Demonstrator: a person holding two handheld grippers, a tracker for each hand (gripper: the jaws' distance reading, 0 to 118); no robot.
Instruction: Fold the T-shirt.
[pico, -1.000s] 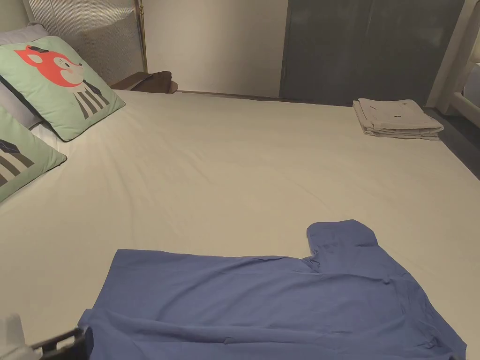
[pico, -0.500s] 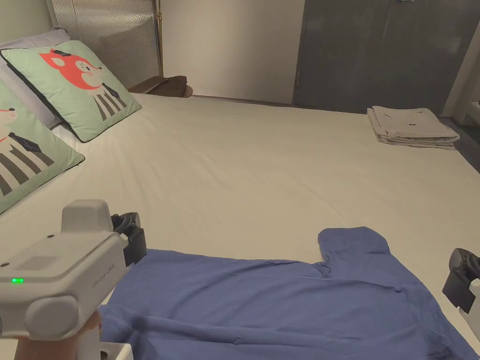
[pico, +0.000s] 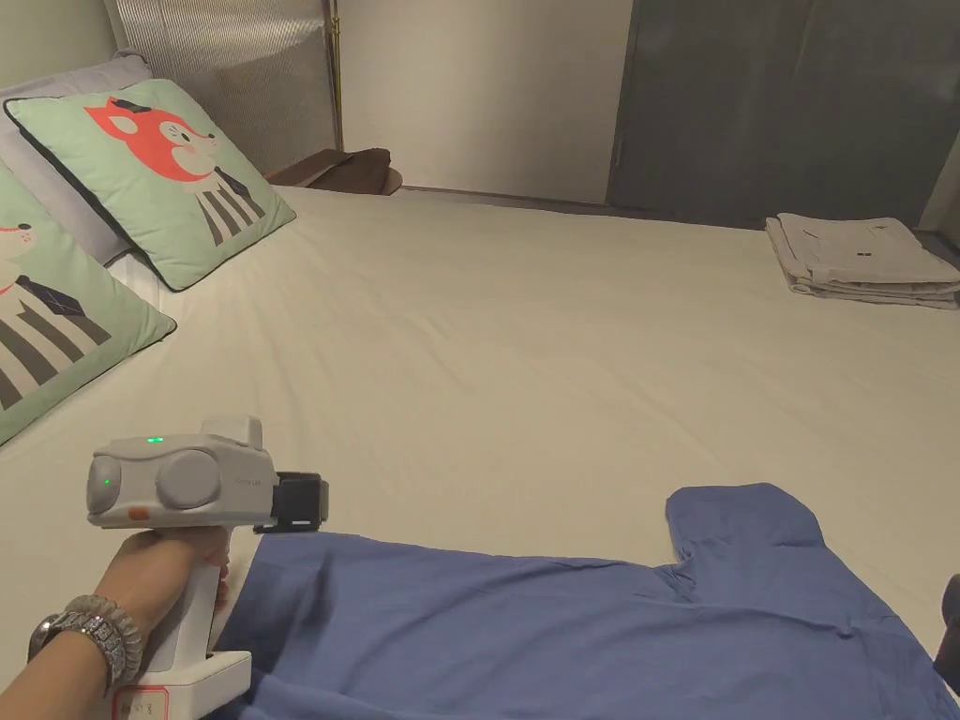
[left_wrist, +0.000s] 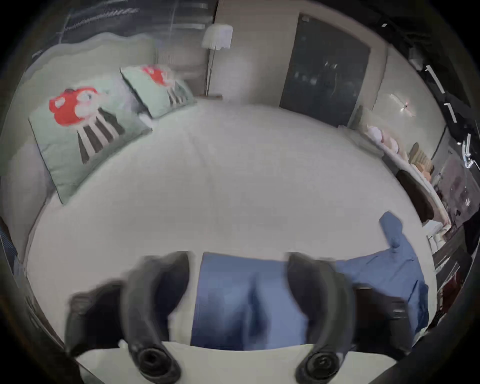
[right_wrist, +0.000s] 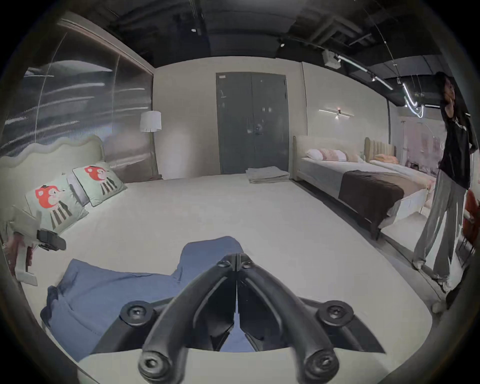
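Left gripper (left_wrist: 237, 298) spread wide over the far hem corner of the flat blue cotton T-shirt (pico: 581, 637), right gripper (right_wrist: 237, 259) closed empty above it — risk of pinching bedsheet along with cloth.

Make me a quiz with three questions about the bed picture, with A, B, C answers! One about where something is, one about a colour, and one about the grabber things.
1. Where is the stack of folded pale clothes?
A. at the bed's far right corner
B. on the fox cushions
C. under the T-shirt

2. What colour is the T-shirt?
A. red
B. blue
C. yellow

3. How do the jaws of the right gripper stand?
A. wide apart
B. clamped on a cushion
C. tips closed together with nothing between

Answers:
1 A: the head view shows the stack near the far right edge of the bed.
2 B: the cloth is blue in all views.
3 C: the right gripper view shows its tips meeting, above the shirt.
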